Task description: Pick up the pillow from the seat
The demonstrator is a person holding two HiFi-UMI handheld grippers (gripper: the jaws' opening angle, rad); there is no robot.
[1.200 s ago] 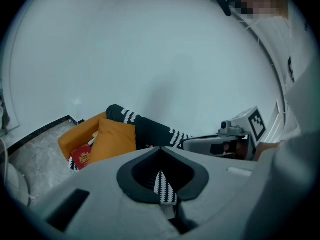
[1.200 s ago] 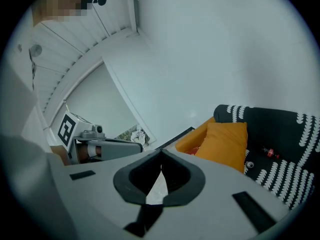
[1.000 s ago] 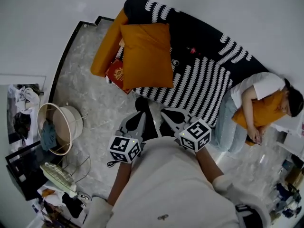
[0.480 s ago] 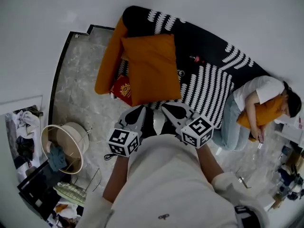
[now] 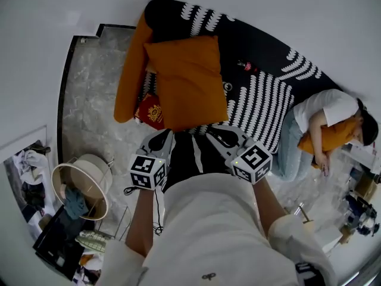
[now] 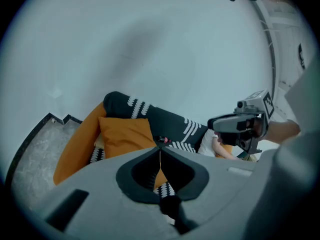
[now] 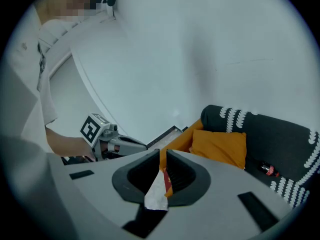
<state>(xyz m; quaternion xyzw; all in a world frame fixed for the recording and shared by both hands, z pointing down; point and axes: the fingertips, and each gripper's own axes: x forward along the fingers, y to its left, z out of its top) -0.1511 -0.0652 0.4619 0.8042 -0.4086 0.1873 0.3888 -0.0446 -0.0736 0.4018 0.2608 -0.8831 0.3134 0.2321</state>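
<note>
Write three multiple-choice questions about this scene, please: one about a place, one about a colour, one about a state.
1. Where does the square orange pillow lie?
A. in the basket
B. on the sofa seat
C. on the floor

2. Which colour is the sofa?
A. plain red
B. green
C. black with white marks

3. How are the fingers of the left gripper and the right gripper?
A. closed and empty
B. wide open
C. closed on the pillow

Answers: B, the pillow rests on the seat; C, the dark cover has rows of white marks; A, both pairs of fingers meet with nothing held.
</note>
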